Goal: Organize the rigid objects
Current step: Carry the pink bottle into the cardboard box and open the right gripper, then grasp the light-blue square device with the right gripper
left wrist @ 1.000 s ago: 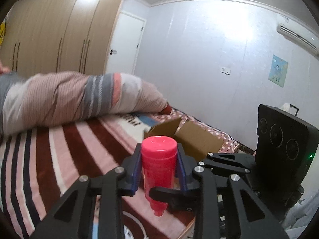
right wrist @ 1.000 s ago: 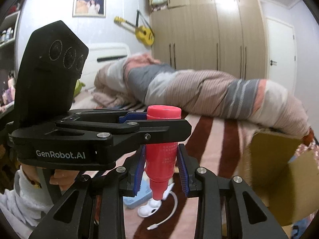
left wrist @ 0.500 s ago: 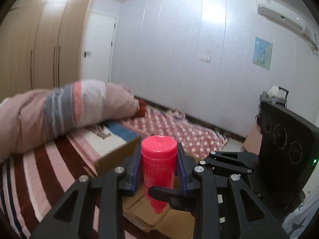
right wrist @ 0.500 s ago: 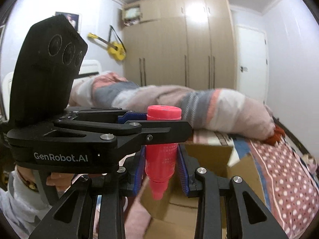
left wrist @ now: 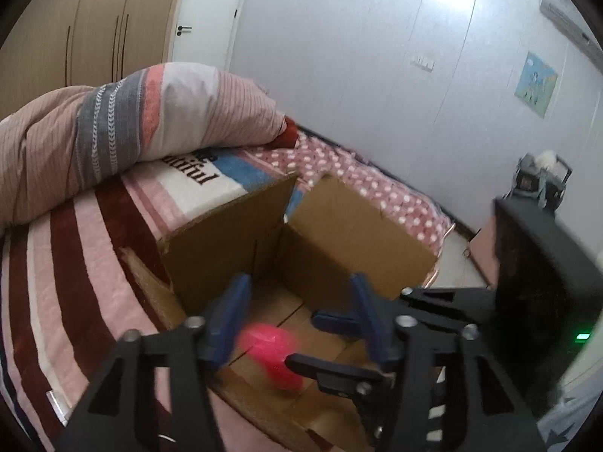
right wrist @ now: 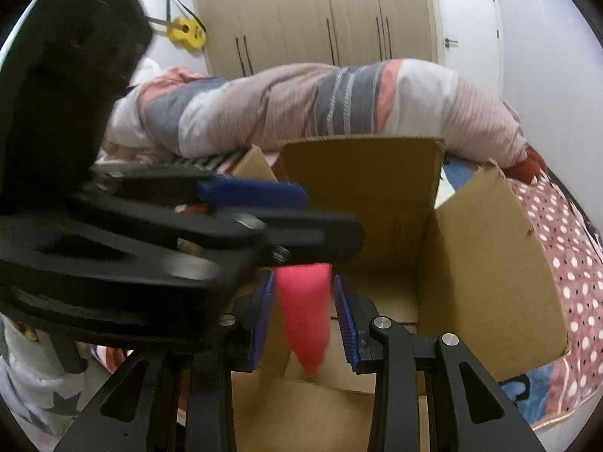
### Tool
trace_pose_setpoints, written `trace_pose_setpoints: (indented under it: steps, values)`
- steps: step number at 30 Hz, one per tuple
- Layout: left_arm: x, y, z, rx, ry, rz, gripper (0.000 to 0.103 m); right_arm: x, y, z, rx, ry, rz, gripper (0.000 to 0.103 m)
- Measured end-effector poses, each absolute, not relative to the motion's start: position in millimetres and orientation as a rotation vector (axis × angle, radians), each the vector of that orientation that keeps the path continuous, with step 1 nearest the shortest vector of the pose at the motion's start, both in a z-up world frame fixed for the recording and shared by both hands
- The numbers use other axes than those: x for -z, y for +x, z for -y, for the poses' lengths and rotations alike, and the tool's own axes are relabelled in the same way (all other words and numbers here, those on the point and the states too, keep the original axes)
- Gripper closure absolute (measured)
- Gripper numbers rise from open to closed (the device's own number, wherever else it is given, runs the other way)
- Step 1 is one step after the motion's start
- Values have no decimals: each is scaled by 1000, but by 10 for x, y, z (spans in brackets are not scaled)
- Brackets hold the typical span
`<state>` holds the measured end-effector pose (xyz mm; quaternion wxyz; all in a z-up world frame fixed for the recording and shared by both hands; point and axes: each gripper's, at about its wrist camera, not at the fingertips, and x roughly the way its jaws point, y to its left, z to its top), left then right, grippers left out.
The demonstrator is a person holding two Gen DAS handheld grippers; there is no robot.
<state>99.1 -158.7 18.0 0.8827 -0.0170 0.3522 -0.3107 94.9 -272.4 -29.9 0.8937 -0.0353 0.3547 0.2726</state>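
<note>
A pink bottle (left wrist: pixel 273 356) is blurred, in mid-air over the open cardboard box (left wrist: pixel 361 226) on the bed. My left gripper (left wrist: pixel 299 320) is open, its blue pads wide apart with the bottle below and between them, free of them. In the right wrist view the bottle (right wrist: pixel 304 316) hangs between the blue pads of my right gripper (right wrist: pixel 303 320), which stand slightly apart from it, open. The left gripper's body (right wrist: pixel 150 233) crosses that view just above the bottle. The box (right wrist: pixel 486 248) lies straight ahead.
The box sits on a striped blanket (left wrist: pixel 60 248) beside a rolled duvet (left wrist: pixel 124 128). A polka-dot cover (right wrist: pixel 565 263) lies to the right. Wardrobes (right wrist: pixel 320 15) and a door (left wrist: pixel 203 15) stand behind. The bed edge drops to the floor (left wrist: pixel 456 263) beyond the box.
Both grippers swung over the cardboard box and tilted down. Both have opened, and the pink bottle they gripped together has slipped down out of the pads toward the box.
</note>
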Motion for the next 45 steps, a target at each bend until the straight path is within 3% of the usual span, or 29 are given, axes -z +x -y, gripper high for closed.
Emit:
trace_pose_setpoints:
  steps: [10, 18, 28, 32, 37, 41, 45]
  values:
    - [-593, 677, 768, 479, -102, -551, 35, -68, 547, 2637, -600, -43, -636, 73]
    - [-427, 379, -229, 169, -117, -511, 33, -289, 183, 1943, -791, -126, -557, 63]
    - [345, 54, -1300, -117, -141, -589, 27, 465, 92, 815, -1012, -323, -744, 38]
    - [648, -17, -1528, -118, -189, -640, 27, 839, 66, 566, -1042, -446, -782, 18]
    - [946, -25, -1613, -58, -239, -688, 27, 1222, 184, 385, -1075, -511, -855, 17]
    - [1069, 15, -1592, -15, -254, -717, 27, 1422, 250, 261, -1084, -576, -855, 5]
    - [1152, 59, -1588, 32, -281, -734, 27, 1585, 366, 131, -1099, -625, -856, 4]
